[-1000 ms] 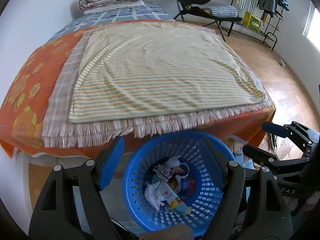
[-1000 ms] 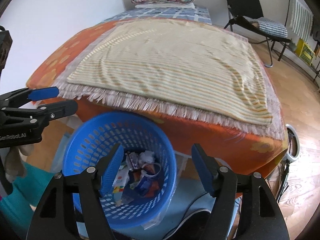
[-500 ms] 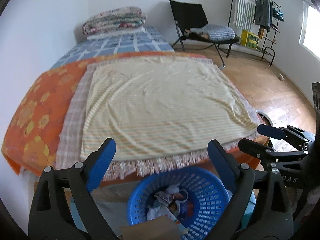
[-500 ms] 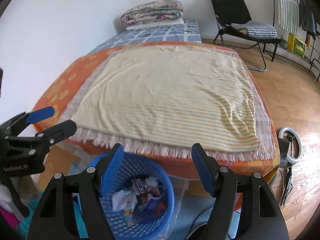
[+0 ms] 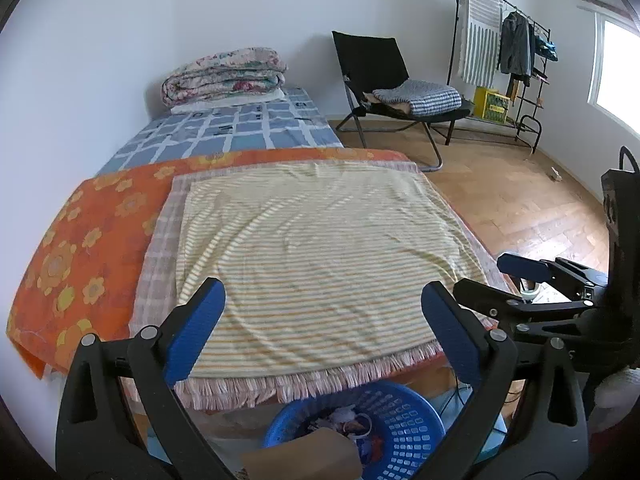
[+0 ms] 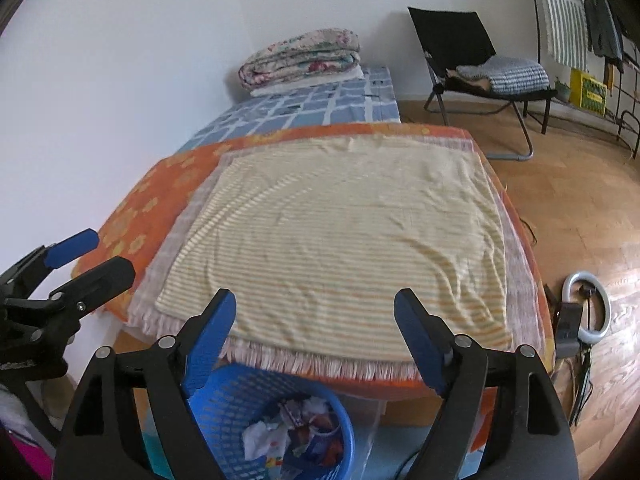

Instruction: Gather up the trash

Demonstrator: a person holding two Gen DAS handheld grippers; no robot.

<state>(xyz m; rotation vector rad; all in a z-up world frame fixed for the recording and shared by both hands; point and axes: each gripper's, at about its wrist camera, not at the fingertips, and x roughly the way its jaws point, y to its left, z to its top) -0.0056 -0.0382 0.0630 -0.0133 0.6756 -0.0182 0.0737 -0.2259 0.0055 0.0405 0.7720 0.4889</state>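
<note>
A blue perforated basket (image 5: 404, 428) stands on the floor at the foot of the bed, with crumpled paper and wrappers (image 5: 348, 420) inside; it also shows in the right wrist view (image 6: 240, 408) with its trash (image 6: 296, 428). My left gripper (image 5: 320, 304) is open and empty, held above the basket and over the bed's near edge. My right gripper (image 6: 314, 312) is open and empty beside it. Each gripper shows at the side of the other's view.
The bed carries a yellow striped blanket (image 5: 320, 240) over an orange flowered cover (image 5: 88, 240). Folded quilts (image 5: 224, 76) lie at the far end. A black chair (image 5: 384, 80), a clothes rack (image 5: 516, 52) and a ring light (image 6: 588, 308) stand on the wood floor.
Both grippers have risen and tilted up from the basket. The basket has dropped to the bottom of both views and more of the bed and room shows.
</note>
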